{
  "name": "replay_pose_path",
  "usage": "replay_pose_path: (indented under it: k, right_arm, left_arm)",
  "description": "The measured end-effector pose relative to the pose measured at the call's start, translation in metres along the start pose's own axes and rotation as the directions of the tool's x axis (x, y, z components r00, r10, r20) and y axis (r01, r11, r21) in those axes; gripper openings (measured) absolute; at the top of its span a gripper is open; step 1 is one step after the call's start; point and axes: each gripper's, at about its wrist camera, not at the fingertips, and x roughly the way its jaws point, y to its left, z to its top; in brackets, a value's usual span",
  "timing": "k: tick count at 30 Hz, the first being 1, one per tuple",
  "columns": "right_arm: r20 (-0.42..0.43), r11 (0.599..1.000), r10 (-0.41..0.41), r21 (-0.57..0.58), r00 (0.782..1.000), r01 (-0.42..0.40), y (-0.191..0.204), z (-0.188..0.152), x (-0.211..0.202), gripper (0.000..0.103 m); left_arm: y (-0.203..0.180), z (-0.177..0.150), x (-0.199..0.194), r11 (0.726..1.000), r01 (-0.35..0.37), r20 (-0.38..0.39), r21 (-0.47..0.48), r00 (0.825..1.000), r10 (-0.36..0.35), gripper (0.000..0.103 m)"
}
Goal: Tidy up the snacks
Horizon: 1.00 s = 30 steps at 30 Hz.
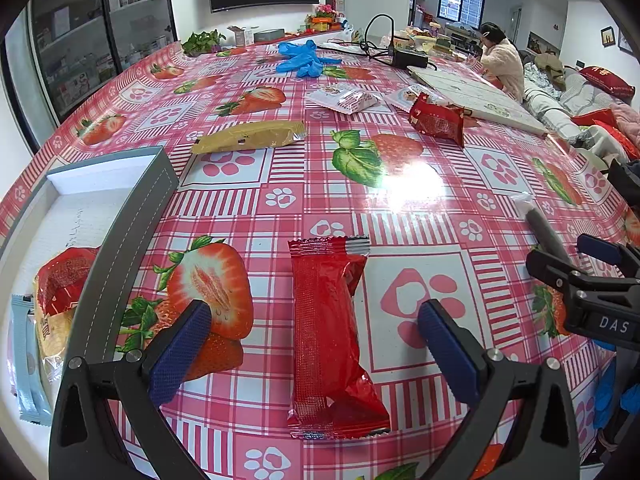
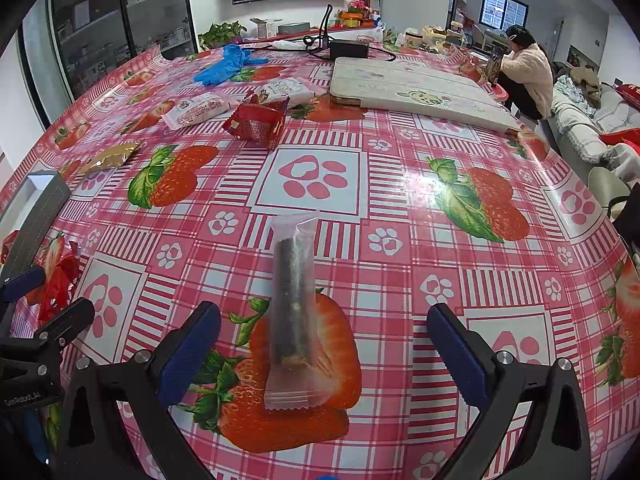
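Note:
My left gripper is open, its blue pads on either side of a long red snack packet lying flat on the strawberry tablecloth. My right gripper is open around a clear packet with a dark snack bar, also lying flat. A grey box at the left holds a red packet, a yellowish cake and pale blue sachets. Farther off lie a gold packet, a crumpled red packet and white packets.
A white padded board lies far right. Blue gloves, cables and a black adapter sit at the far end. A person sits beyond the table. The right gripper also shows in the left wrist view.

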Motion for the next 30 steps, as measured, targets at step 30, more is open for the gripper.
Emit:
replay_pose_path:
  k: [30]
  right_arm:
    - [-0.224,0.993,0.042,-0.096,0.974,-0.065,0.017,0.03,0.007,0.068]
  left_arm:
    - [-0.006,0.014,0.005,1.0,-0.015,-0.149,-0.017,0.989,0.012,0.093]
